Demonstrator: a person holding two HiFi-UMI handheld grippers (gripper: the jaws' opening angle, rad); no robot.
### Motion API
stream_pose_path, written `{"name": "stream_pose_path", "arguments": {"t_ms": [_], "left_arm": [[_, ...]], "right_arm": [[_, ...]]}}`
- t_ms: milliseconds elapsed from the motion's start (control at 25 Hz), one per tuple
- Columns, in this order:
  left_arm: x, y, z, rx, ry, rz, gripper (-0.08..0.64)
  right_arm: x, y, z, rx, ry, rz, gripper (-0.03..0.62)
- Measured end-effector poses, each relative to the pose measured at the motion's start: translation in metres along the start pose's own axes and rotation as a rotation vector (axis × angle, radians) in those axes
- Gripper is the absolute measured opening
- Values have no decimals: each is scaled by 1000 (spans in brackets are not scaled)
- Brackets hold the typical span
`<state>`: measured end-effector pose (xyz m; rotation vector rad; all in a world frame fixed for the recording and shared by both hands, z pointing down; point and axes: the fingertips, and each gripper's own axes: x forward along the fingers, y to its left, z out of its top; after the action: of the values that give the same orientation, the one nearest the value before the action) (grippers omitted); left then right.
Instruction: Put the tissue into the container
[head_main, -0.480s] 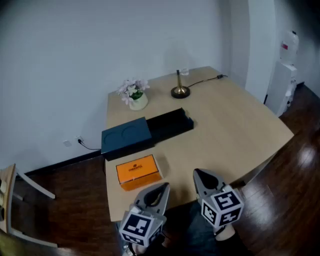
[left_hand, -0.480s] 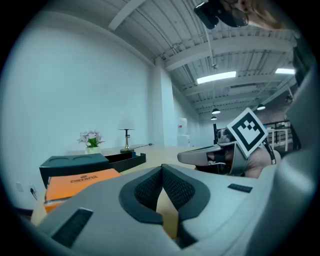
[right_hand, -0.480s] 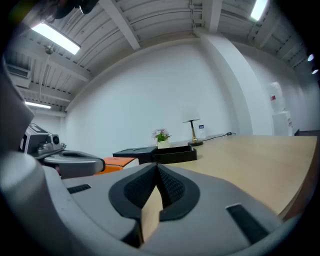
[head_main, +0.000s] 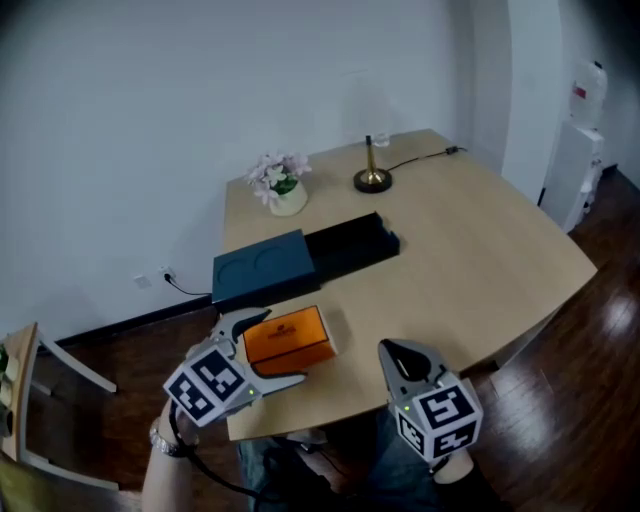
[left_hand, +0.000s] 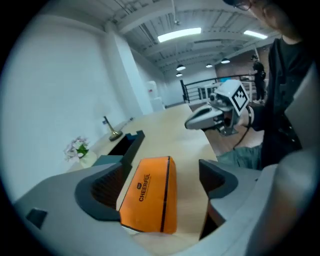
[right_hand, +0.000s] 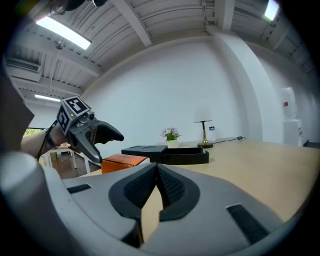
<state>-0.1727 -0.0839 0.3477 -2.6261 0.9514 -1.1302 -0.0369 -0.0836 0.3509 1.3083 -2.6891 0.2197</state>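
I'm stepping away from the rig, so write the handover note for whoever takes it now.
Left tongs: open, straddling the orange tissue box, not clamped.
Right tongs: shut, empty, by the near edge of the table.
The box rests on the table; the black container lies open behind it.
Done: approach only.
Left: grip, lift, place the box in the container.
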Motion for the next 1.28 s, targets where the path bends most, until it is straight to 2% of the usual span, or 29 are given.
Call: {"name": "stream_pose_path", "arguments": {"t_ms": [40, 80, 240, 320, 440, 520, 680, 960, 1080, 1280], "left_arm": [[7, 1, -9, 25, 37, -50, 509], [14, 2, -17, 44, 71, -96, 517], [34, 9, -44, 59, 192, -223, 517], [43, 11, -55, 70, 248, -251, 517], [53, 12, -64, 100, 301, -241, 503], [56, 10, -63, 87, 300, -240, 468], [55, 10, -60, 61, 291, -227, 446], [65, 17, -44, 62, 261, -194, 398], [68, 29, -14, 67, 211, -187, 391], [92, 77, 58, 161, 156, -150, 390]], "right_arm": [[0, 1, 2, -5, 2, 1, 9], [0, 3, 4, -12, 5, 4, 9], [3, 5, 11, -60, 6, 30, 9], [10, 1, 15, -70, -4, 49, 9], [23, -10, 19, -64, -15, 60, 9], [34, -17, 18, -50, -13, 71, 9], [51, -29, 9, -19, 12, 89, 9], [53, -46, 5, -3, 28, 66, 9], [50, -52, 7, -9, 25, 55, 9], [52, -62, 13, -4, 18, 45, 9]]}}
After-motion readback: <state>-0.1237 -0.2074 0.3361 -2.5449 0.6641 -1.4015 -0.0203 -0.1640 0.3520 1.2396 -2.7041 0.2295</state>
